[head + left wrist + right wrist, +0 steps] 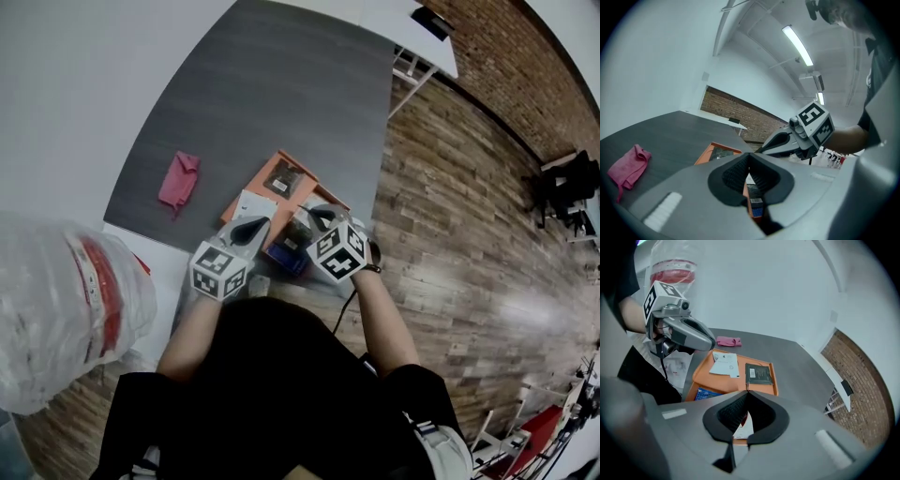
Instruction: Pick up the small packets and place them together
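An orange tray (272, 169) on the dark grey table holds a dark packet (286, 178), a white packet (253, 204) and a blue packet (286, 258). My left gripper (246, 230) hovers over the tray's near left. My right gripper (323, 217) hovers over its near right. In the left gripper view the left gripper (749, 159) is shut, with the blue packet (756, 206) below it. In the right gripper view the right gripper (747, 393) is shut, and a white packet (743, 427) shows under the jaws. I see nothing pinched in either.
A pink cloth (178, 180) lies on the table left of the tray. A large clear plastic bag (66, 309) sits at the near left. The table's right edge drops to a wooden floor (450, 206). A white table (412, 28) stands further off.
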Demonstrator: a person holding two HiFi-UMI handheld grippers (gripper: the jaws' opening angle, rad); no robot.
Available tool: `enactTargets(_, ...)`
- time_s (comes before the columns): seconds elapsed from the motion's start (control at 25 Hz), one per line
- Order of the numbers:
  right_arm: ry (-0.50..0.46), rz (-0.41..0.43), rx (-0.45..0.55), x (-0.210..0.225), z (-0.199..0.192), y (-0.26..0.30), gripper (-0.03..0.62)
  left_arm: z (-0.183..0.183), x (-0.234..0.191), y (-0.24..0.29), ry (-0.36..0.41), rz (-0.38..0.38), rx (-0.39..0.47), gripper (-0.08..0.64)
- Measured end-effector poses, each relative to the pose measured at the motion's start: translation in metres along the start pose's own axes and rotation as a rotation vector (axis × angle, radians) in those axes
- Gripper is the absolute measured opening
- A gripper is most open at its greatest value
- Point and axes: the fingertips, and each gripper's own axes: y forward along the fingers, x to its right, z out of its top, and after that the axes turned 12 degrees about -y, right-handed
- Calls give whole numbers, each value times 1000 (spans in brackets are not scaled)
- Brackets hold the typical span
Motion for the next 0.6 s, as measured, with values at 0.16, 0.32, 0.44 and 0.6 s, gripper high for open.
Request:
enactTargets(0.16, -46, 4, 28, 6, 19, 4, 3, 6, -8, -8, -9, 35, 31, 0)
enactTargets(0.32, -101, -16, 63, 13, 41, 14, 4, 13, -18, -16, -9, 74, 55, 0)
enactTargets(0.44, -149, -27, 80, 16, 57, 23, 5, 14, -28, -28, -22, 113, 69, 0)
enactTargets(0.6, -199, -23, 96, 18, 76, 36, 5, 15, -42, -39, -41, 157, 83, 0)
